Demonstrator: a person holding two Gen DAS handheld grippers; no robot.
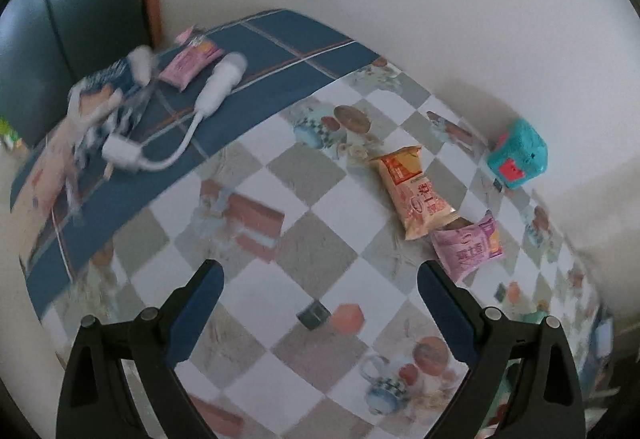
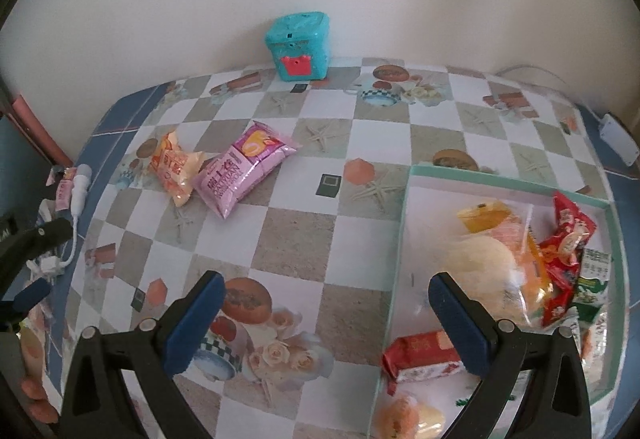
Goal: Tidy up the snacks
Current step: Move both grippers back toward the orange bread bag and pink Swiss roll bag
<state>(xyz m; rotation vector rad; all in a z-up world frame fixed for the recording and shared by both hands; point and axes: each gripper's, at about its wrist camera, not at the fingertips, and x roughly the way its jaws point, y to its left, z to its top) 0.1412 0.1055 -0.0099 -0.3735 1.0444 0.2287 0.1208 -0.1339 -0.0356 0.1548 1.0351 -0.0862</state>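
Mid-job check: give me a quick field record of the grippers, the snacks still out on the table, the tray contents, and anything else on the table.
left gripper: open, empty, over the tablecloth
right gripper: open, empty, at the tray's left edge
loose snacks: orange packet and pink packet, touching, left of table centre
tray: right side of table, holds several packets including a red packet at its near end
teal box: back edge, by the wall
far left corner: small pink packet beside a white cable adapter

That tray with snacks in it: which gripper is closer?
Right. The right gripper hangs open at the tray, one finger over its corner. The left gripper, also open, hovers over bare tablecloth; no tray shows in its view.
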